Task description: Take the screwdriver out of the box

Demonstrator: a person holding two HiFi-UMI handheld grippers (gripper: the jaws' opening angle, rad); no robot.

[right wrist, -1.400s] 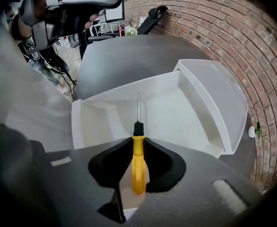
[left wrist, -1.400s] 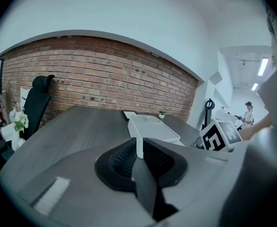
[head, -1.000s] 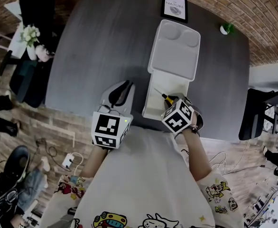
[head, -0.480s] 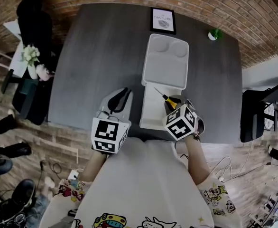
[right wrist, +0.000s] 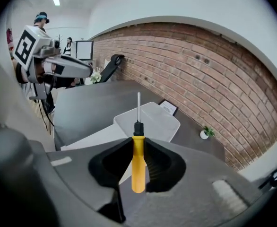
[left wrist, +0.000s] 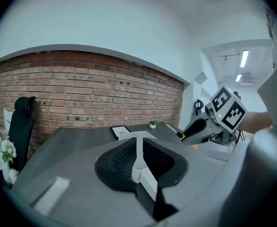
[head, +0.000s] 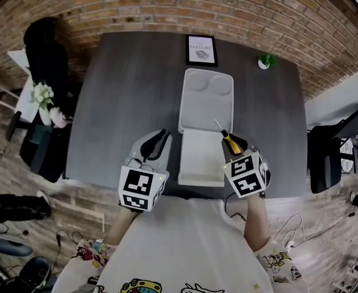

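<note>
The screwdriver (head: pixel 230 141) has a yellow handle and a thin metal shaft. My right gripper (head: pixel 236 145) is shut on its handle and holds it in the air over the right edge of the white box's base (head: pixel 191 177). In the right gripper view the handle (right wrist: pixel 137 160) sits upright between the black pads, and the shaft points at the open lid (right wrist: pixel 150 119). The lid (head: pixel 207 99) lies flat behind the base, which looks bare inside. My left gripper (head: pixel 160 134) hovers just left of the box; its jaws (left wrist: pixel 139 138) meet with nothing in them.
On the dark grey table (head: pixel 124 96), a framed picture (head: pixel 201 49) and a small potted plant (head: pixel 264 61) stand at the far edge. A black chair (head: pixel 41 47) and flowers (head: pixel 43 96) are to the left, and another black chair (head: pixel 325 157) to the right.
My right gripper has risen and shifted right with the screwdriver, lifting it from inside the box base to above its right edge. The left gripper has lifted a little.
</note>
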